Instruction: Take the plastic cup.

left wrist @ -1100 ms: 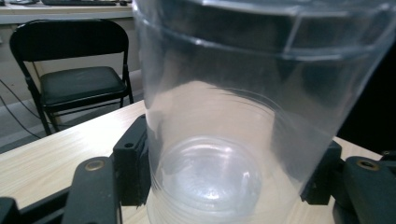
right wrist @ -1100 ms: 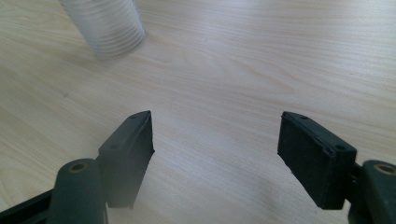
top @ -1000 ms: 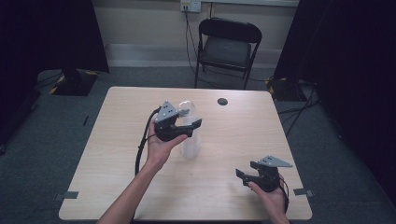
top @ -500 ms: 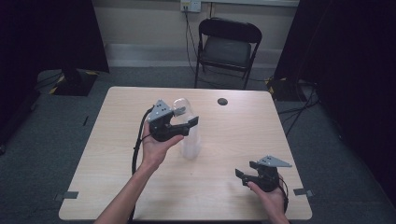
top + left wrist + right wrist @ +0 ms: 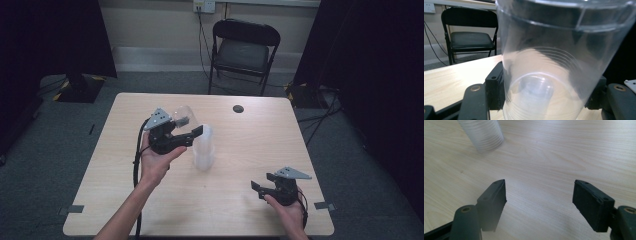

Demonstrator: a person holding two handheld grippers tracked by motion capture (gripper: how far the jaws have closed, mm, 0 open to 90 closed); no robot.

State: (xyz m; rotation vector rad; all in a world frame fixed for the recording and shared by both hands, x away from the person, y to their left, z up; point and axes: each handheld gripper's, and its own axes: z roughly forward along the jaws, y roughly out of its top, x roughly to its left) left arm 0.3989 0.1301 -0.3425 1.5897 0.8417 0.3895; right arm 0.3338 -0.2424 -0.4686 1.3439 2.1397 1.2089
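Pale wood desk [image 5: 125, 200] on grey carpet.

A stack of clear plastic cups [image 5: 203, 150] stands upside down near the desk's middle. A small dark round disc [image 5: 238, 108] lies near the far edge, well apart from the stack. The right hand's gripper [image 5: 267, 184] rests near the front right corner, fingers spread over bare wood.

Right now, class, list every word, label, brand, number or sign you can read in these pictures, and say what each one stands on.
None: no readable text anywhere.
The clear plastic cup in the left gripper is unprinted.
The stack of cups, the table and the chair bear no lettering.
The wall socket is too small to read.
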